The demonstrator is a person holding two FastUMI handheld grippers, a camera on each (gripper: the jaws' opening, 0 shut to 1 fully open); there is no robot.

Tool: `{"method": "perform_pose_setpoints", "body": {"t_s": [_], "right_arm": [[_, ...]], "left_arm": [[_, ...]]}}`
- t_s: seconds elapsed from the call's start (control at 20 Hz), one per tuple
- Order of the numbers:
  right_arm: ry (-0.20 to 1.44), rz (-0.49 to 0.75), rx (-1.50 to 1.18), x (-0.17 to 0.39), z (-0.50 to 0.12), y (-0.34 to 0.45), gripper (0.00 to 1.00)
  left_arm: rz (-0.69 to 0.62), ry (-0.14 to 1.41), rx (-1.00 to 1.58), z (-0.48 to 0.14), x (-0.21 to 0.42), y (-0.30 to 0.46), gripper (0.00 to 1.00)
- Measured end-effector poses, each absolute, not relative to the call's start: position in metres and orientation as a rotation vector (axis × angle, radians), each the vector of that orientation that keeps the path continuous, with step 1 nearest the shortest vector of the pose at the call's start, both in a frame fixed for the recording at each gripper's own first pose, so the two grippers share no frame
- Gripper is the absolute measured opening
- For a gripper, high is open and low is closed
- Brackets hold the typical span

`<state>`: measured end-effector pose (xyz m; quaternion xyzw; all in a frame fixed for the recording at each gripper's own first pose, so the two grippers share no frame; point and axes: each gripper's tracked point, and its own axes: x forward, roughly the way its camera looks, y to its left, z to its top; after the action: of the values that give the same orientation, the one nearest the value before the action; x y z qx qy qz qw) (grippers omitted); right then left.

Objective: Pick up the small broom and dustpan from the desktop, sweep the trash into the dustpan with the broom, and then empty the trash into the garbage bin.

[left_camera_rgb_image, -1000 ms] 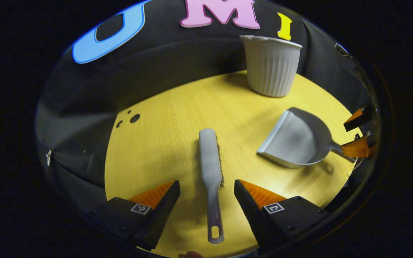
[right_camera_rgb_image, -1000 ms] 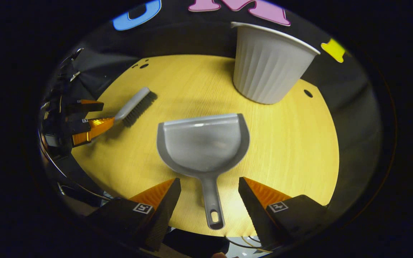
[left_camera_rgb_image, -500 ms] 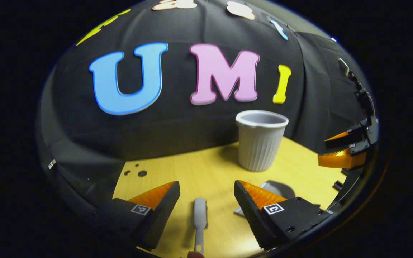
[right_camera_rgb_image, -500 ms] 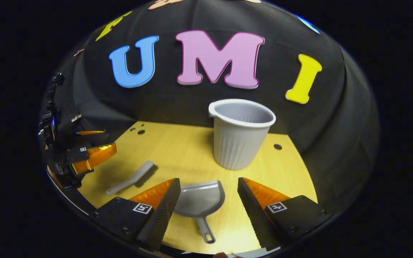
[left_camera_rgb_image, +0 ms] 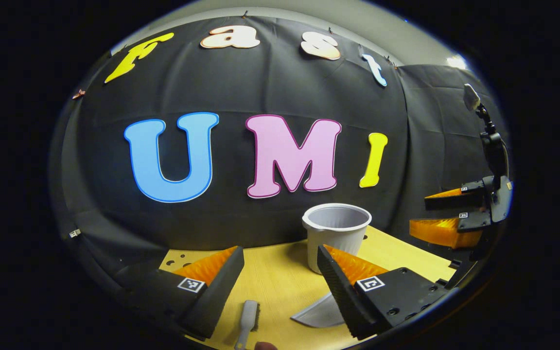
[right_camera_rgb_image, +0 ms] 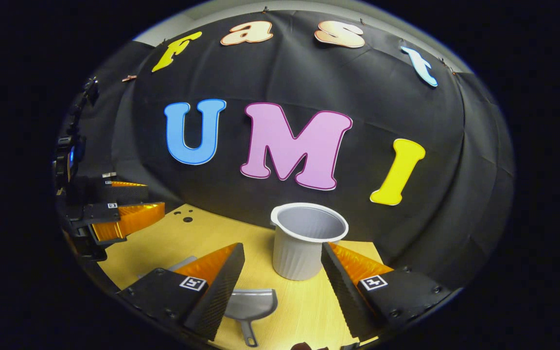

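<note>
left gripper [left_camera_rgb_image: 280, 272] held above the desktop [left_camera_rgb_image: 280, 284], jaws wide apart, nothing between them. right gripper [right_camera_rgb_image: 282, 272] likewise spread and empty. small broom [left_camera_rgb_image: 247, 321] lay flat on the desk at 6 o'clock in the left gripper view, between and below that gripper's fingers, touched by neither. dustpan [right_camera_rgb_image: 250, 307] lay flat at 6 o'clock in the right gripper view, handle toward the camera; its pan looked empty. in the left gripper view its edge [left_camera_rgb_image: 320, 313] showed at 5 o'clock, just beside the broom. garbage bin [right_camera_rgb_image: 307, 240] stood upright past the dustpan at about 12 o'clock from it, open mouth up; the inside that showed looked bare, the bottom hidden. no trash could be made out on the desk.

judgement: both tools down, both claws free and raised. this fitted either a stage ahead of the pick-up or one after tools were set back with the sweep done; the pictures did not settle which, so no next move entered
</note>
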<state>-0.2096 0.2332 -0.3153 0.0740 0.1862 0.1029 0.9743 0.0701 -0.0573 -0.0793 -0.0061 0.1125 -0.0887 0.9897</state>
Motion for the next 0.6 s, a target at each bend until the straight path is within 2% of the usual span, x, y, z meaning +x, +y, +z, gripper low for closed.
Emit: {"method": "perform_pose_setpoints", "body": {"t_s": [0.3,0.6], "right_arm": [[0.298,0.263,0.194,-0.207,-0.299,0.217,0.98],[0.264,0.285,0.198,-0.206,-0.295,0.199,0.98]], "left_arm": [[-0.115,0.235,-0.018,-0.065,0.062,-0.082,0.97],[-0.113,0.237,-0.034,-0.056,0.053,-0.119,0.97]]}}
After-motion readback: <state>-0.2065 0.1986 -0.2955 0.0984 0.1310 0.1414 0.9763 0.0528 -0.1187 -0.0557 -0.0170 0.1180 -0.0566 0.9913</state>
